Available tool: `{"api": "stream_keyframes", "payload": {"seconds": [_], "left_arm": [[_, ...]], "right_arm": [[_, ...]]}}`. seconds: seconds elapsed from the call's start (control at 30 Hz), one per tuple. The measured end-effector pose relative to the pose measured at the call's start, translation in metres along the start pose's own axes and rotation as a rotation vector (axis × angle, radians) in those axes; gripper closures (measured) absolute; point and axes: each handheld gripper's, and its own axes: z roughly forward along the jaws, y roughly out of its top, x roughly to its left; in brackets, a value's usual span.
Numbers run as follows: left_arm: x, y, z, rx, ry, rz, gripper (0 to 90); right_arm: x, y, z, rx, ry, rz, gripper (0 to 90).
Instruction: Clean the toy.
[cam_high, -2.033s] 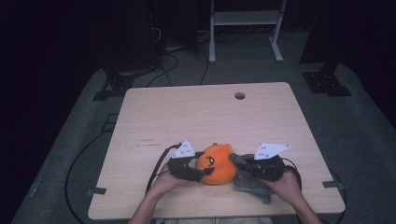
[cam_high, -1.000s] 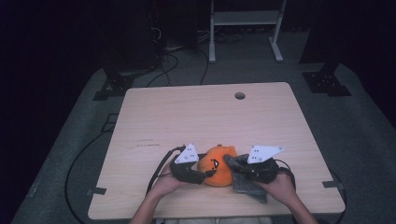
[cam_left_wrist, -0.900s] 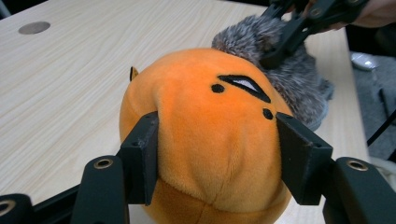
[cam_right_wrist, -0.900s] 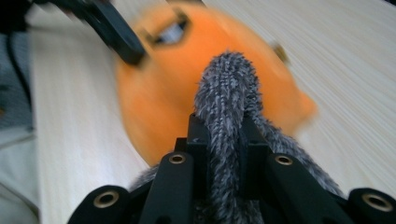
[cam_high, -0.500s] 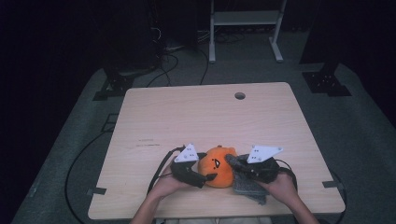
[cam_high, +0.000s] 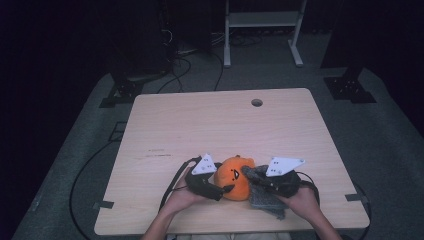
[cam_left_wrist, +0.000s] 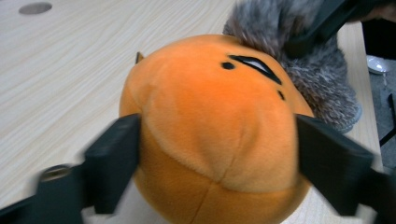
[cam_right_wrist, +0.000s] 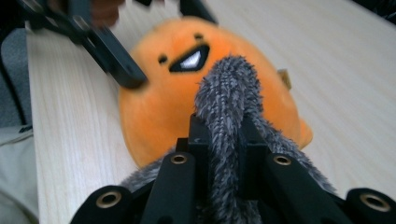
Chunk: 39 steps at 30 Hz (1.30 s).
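An orange plush toy with a stitched face lies near the table's front edge. My left gripper reaches in from the left. In the left gripper view its jaws have just been closing and press on both sides of the orange plush toy. A grey furry cloth lies against the toy's right side. My right gripper is shut on a fold of the grey furry cloth, which stands up between its jaws in front of the plush toy.
The wooden table has a cable hole at the back right. Tape strips mark its left and right front edges. Cables trail on the floor at the left, and a metal stand is behind the table.
Over two seconds my right gripper shifted left with the grey cloth, up against the plush toy. Both hands have kept nearly still since.
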Motion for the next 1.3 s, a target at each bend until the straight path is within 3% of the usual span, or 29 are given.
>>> {"api": "stream_keyframes", "payload": {"seconds": [0.07, 0.13, 0.17, 0.2, 0.23, 0.3, 0.37, 0.5, 0.53, 0.6, 0.67, 0.73, 0.77, 0.83, 0.87, 0.93, 1.0, 1.03, 1.1, 1.2, 1.23, 1.3], "left_arm": [[-0.008, 0.005, -0.001, 0.005, 0.012, 0.093, 29.4], [-0.019, 0.009, 0.000, -0.003, 0.042, 0.192, 31.6], [-0.021, 0.010, 0.000, 0.001, 0.052, 0.217, 31.6], [-0.023, 0.010, 0.001, 0.004, 0.055, 0.225, 31.3], [-0.021, 0.009, 0.002, 0.002, 0.055, 0.206, 29.5], [-0.012, 0.007, 0.002, -0.029, 0.032, 0.089, 20.1], [-0.009, 0.006, 0.003, -0.033, 0.017, 0.045, 18.4], [-0.016, 0.007, 0.002, -0.030, 0.016, 0.127, 28.9], [-0.018, 0.007, 0.002, -0.017, 0.016, 0.161, 30.1], [-0.019, 0.007, 0.001, 0.002, 0.016, 0.185, 30.6], [-0.017, 0.006, -0.001, -0.008, 0.005, 0.166, 30.7], [-0.014, 0.005, -0.001, -0.022, 0.000, 0.122, 29.6], [-0.015, 0.006, 0.000, -0.026, 0.002, 0.128, 29.8], [-0.019, 0.008, 0.002, -0.028, 0.014, 0.154, 30.3], [-0.022, 0.010, 0.003, -0.021, 0.020, 0.181, 30.6], [-0.029, 0.013, 0.003, -0.001, 0.033, 0.242, 30.7], [-0.032, 0.013, 0.004, 0.023, 0.048, 0.281, 30.9], [-0.031, 0.012, 0.003, 0.024, 0.046, 0.282, 31.1], [-0.028, 0.009, 0.002, 0.012, 0.040, 0.253, 31.7], [-0.024, 0.008, 0.001, 0.008, 0.029, 0.227, 31.4], [-0.022, 0.008, 0.001, 0.003, 0.019, 0.198, 29.7], [-0.013, 0.010, 0.002, -0.027, -0.067, 0.067, 18.6]], "right_arm": [[0.010, 0.011, -0.006, -0.061, 0.016, -0.041, 78.9], [0.014, 0.018, -0.006, -0.078, 0.030, -0.069, 78.9], [0.016, 0.019, -0.004, -0.065, 0.032, -0.079, 78.9], [0.015, 0.018, -0.002, -0.057, 0.033, -0.084, 79.0], [0.013, 0.014, 0.000, -0.045, 0.032, -0.074, 79.0], [0.007, 0.008, 0.000, -0.014, 0.010, -0.062, 79.0], [0.004, 0.005, -0.001, -0.005, 0.005, -0.042, 79.0], [0.010, 0.013, -0.003, -0.054, 0.035, -0.046, 78.8], [0.014, 0.016, -0.003, -0.062, 0.045, -0.057, 78.7], [0.019, 0.020, 0.001, -0.054, 0.053, -0.085, 78.7], [0.018, 0.018, 0.003, -0.044, 0.060, -0.085, 78.8], [0.012, 0.015, 0.002, -0.021, 0.038, -0.075, 78.9], [0.009, 0.013, 0.000, -0.017, 0.033, -0.064, 78.9], [0.008, 0.013, -0.003, -0.026, 0.043, -0.042, 78.9], [0.010, 0.015, -0.004, -0.031, 0.044, -0.054, 78.9], [0.019, 0.021, -0.004, -0.071, 0.090, -0.068, 78.9], [0.027, 0.027, 0.000, -0.052, 0.093, -0.119, 78.8], [0.029, 0.028, 0.003, -0.037, 0.091, -0.131, 78.9], [0.023, 0.025, 0.002, -0.030, 0.088, -0.107, 78.9], [0.006, 0.018, -0.004, -0.027, 0.034, -0.053, 78.9], [0.001, 0.014, -0.006, -0.024, 0.021, -0.026, 78.9], [-0.005, 0.008, -0.007, -0.025, 0.018, 0.012, 78.9]]}}
